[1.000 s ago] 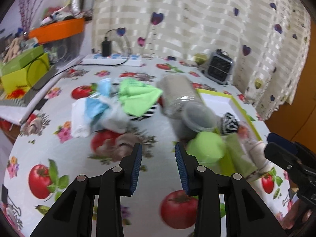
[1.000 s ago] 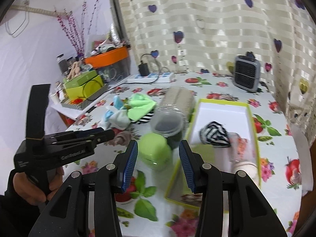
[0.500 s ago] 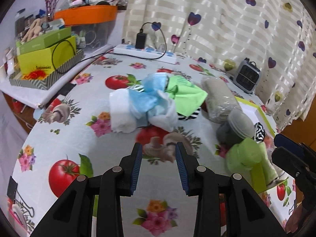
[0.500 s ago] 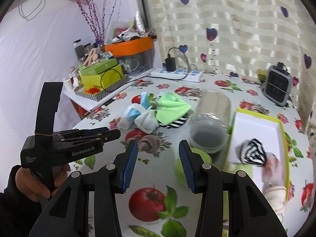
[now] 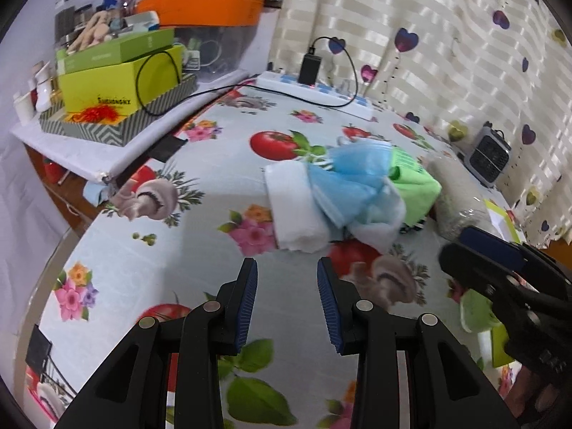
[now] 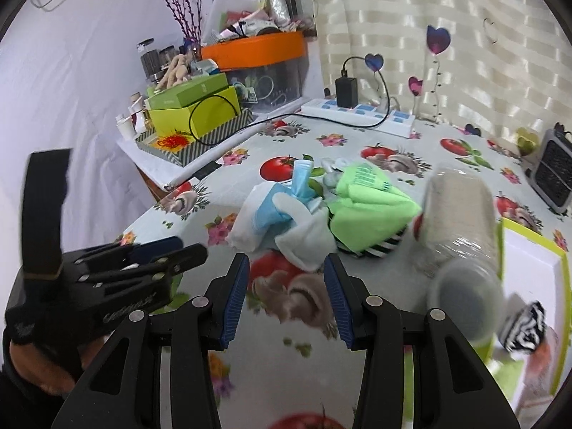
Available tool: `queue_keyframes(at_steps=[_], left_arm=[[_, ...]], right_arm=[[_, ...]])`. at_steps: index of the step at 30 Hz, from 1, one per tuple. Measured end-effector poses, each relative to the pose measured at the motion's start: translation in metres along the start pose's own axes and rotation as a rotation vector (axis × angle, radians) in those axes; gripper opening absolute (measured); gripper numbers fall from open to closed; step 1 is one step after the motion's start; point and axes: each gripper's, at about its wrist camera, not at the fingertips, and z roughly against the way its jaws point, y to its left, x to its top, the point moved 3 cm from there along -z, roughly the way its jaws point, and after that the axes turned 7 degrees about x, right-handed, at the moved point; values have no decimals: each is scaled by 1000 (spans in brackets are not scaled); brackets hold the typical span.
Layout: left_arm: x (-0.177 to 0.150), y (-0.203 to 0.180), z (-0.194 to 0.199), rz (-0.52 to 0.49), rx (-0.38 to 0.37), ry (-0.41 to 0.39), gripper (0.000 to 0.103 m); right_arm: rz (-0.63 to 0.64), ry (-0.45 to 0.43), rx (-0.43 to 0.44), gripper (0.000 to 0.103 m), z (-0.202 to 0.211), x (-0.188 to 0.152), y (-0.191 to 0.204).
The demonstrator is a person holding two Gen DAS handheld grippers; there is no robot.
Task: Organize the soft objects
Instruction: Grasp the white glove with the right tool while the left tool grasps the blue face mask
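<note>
I have both claws released and holding nothing: the left claw (image 5: 287,298) sits low in the centre of its frame with its jaws parted over bare tablecloth, and the right claw (image 6: 285,295) does the same in its own view. The heap of soft things lies just beyond both, mid-frame on the table (image 5: 200,214): a white rolled cloth (image 5: 293,207) at the near left, a blue cloth (image 5: 348,186) draped across it, and a green cloth (image 6: 364,207) behind, with something black-and-white striped peeking from under it. A clear roll (image 6: 457,214) lies to the right of the heap, and the yellow-rimmed tray (image 6: 561,268) at the right edge of the right view already holds a striped bundle (image 6: 523,325). I judge I am in the approach for the next pick. The white roll is nearest my left claw, so the next move calls for easing forward, straddling it, and closing gently, minding the blue cloth tangled over it.
</note>
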Motion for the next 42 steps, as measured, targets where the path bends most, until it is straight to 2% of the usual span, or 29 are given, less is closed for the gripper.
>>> queue_keyframes(at_steps=[11,14,15,16,19,30,42], left_arm=[[15,22,-27,49,-36,41,36],[20,25,-35,64,-43,54,38],[21,25,-37,66,-45,57,39],[23,25,-39,66,-44,60,39],[28,22,-42,64,-55,58,40],[47,-14,-30,-9,-137,2,46],[50,-68,-60,-151,-147,64,47]], right_arm=[[-94,53,-67,45,-57,18,-20],[-140,64,-52,44,-67,16,-26],[-142,58,-53,32,-67,15,-27],[-139,53,-50,23,-64,15,-27],[-140,37,-40,19,-54,14,-27],[-121,-71,-23,18,6,11,-13],[-144,-189,-50,18,65,9,-28]])
